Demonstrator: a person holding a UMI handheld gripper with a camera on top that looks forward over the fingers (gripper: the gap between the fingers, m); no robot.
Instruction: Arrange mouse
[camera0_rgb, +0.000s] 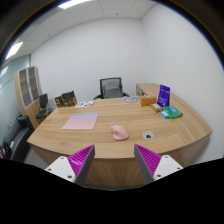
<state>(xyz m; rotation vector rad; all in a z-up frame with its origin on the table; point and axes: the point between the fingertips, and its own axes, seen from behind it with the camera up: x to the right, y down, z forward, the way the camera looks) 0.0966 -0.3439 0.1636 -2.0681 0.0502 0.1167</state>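
Mouse (120, 132): pink, on bench (150, 148), 12 o'clock beyond jaws, well apart | Mat (81, 122): pink, 10 o'clock of mouse, bare | Gripper (114, 160): jaws released, empty | Progress: likely not begun; approach, grasp, placing remain

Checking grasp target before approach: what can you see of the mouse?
The mouse is small, pale pink, rounded and smooth, plastic by its look. It lies flat on the wooden desk, right of the pink mousepad and not touching it. It sits well beyond the gripper, whose jaws are open.
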